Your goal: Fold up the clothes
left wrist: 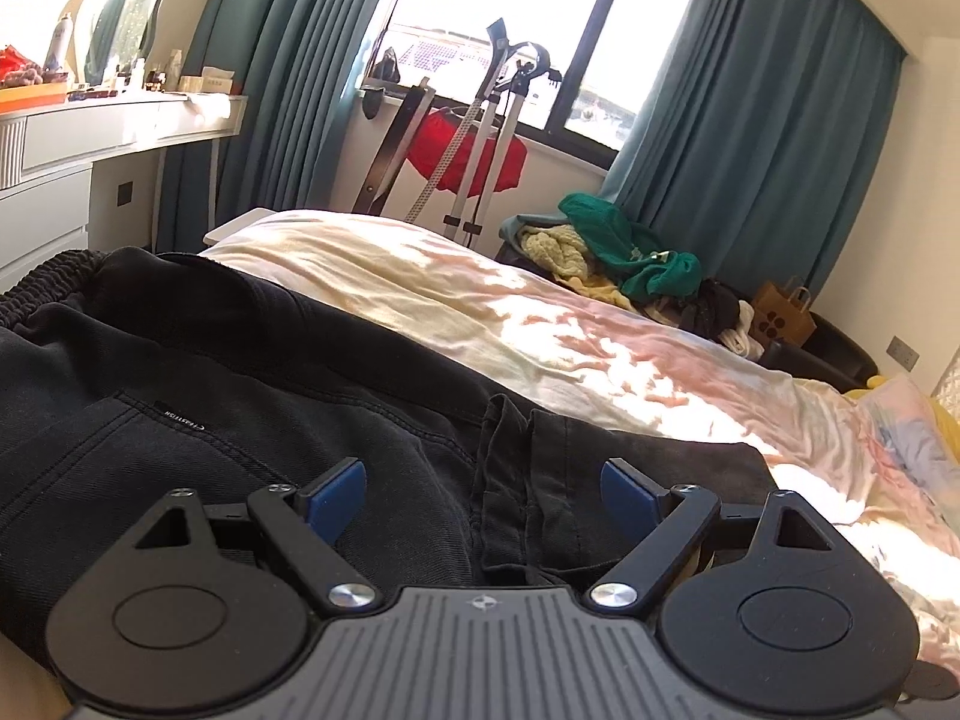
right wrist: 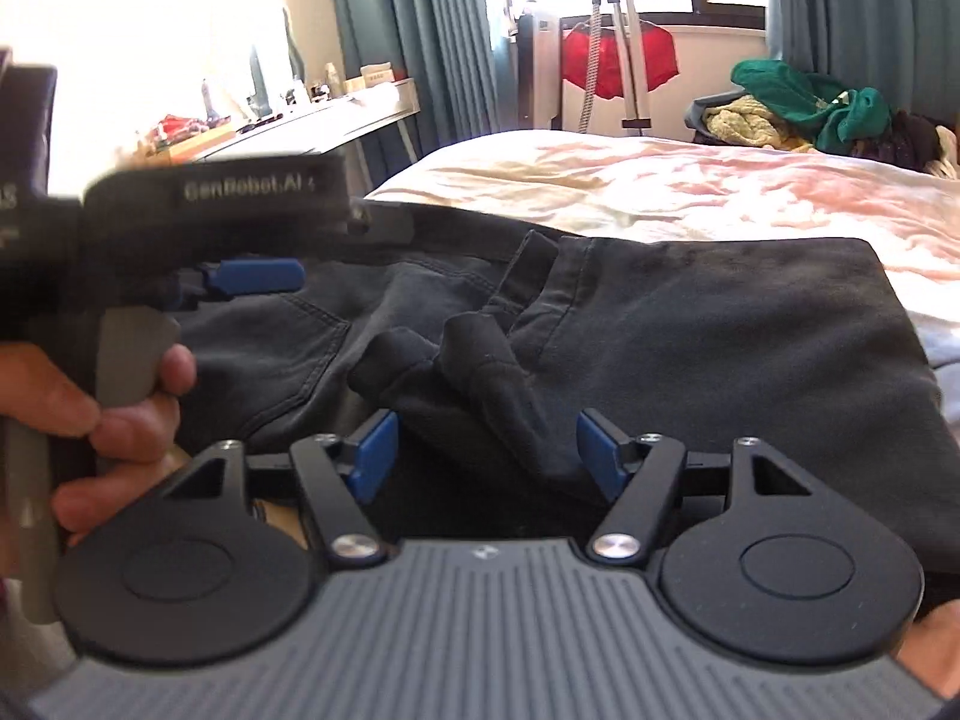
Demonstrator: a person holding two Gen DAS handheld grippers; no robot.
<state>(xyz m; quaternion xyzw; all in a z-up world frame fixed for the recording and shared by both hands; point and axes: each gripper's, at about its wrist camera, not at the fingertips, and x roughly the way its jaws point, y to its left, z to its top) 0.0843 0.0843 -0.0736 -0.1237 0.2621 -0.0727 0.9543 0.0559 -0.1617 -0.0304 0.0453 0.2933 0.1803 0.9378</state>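
You have the trousers point(left wrist: 252, 360) spread on the bed point(left wrist: 540, 324) before you. Beyond the bed's far edge stands a garment rack point(left wrist: 480, 138); right of it, a clothes heap point(left wrist: 624, 252); left, a dressing table point(left wrist: 120, 120).

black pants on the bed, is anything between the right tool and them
Nothing visible. The right tool stands open right over the black pants, its blue pads on either side of a bunched fold. The left tool hangs off to the left, not in its path.
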